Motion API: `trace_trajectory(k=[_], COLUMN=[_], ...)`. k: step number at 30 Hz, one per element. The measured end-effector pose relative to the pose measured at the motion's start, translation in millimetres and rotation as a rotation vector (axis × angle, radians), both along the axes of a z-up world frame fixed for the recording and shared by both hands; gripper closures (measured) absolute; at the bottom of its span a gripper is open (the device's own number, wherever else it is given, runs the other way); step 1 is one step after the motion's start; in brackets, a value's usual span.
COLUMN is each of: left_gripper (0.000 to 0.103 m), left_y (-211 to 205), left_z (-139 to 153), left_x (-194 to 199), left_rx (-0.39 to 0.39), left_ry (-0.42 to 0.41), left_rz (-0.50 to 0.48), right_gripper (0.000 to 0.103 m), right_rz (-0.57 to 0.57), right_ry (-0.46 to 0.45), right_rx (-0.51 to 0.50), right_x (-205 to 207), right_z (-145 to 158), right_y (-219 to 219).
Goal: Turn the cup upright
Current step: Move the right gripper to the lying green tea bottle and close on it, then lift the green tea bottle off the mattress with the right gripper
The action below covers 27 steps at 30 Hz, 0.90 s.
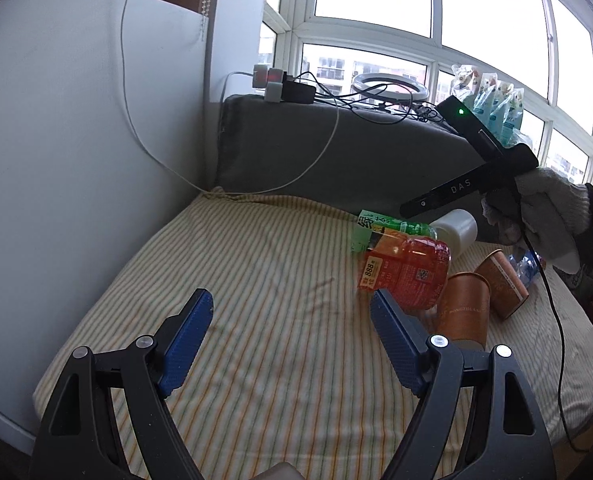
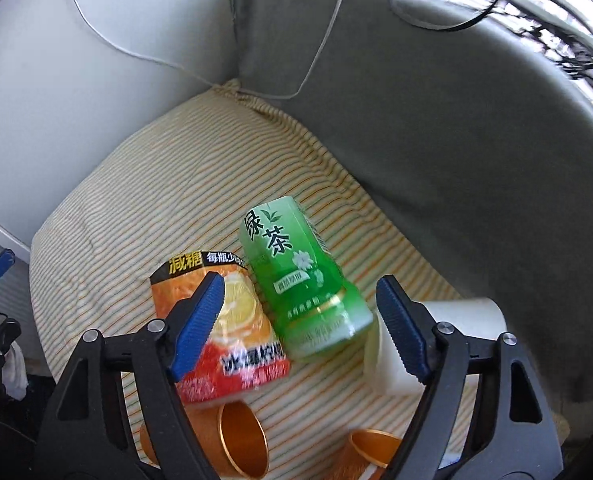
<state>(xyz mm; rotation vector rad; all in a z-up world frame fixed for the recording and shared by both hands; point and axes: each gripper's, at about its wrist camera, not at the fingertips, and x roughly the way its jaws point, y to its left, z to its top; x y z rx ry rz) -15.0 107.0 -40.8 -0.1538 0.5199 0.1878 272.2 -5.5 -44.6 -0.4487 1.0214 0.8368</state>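
On the striped cushion (image 1: pixel 256 280), with the grey backrest (image 1: pixel 336 152) rising behind it, 5 containers are lying bunched together. 2 bottles are resting side by side and touching: a green bottle (image 2: pixel 300 276) and a red bottle (image 2: pixel 224 336), both on their sides. Just beside them 2 brown cups (image 1: pixel 462 308) (image 1: pixel 502 284) are lying tipped over, their openings showing in the right wrist view, and 1 white cup (image 1: pixel 456 229) is lying behind the green bottle. The bottles are crowding the brown cups. The right gripper (image 2: pixel 300 320) is hovering spread above the bottles, gripping nothing. The left gripper (image 1: pixel 290 320) is also standing spread and empty over bare cushion.
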Motion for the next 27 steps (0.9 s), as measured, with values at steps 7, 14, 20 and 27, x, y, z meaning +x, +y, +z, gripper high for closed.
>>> trace_trajectory(k=[7,14,20,27], left_gripper=[0.022,0.022,0.022,0.022], left_y=[18.6,24.1,23.9,23.6], left_z=[-6.9,-9.9,-9.7,-8.4], left_x=[0.0,1.1,3.8,2.1], left_rx=[-0.018,-0.027,-0.029,-0.026], left_ry=[0.019,0.027,0.032,0.023], left_rz=[0.045,0.053,0.057,0.060], right_gripper=[0.028,0.036,0.043,0.035], right_rz=[0.084,0.124,0.159,0.192], right_ry=[0.099,0.142,0.109,0.103], right_rx=[-0.058,-0.121,-0.178,-0.209], right_x=[21.7,32.4,30.1,27.8], right_z=[-20.1,-43.4,-53.0,-60.5], right_y=[29.9,49.4,57.1,60.7])
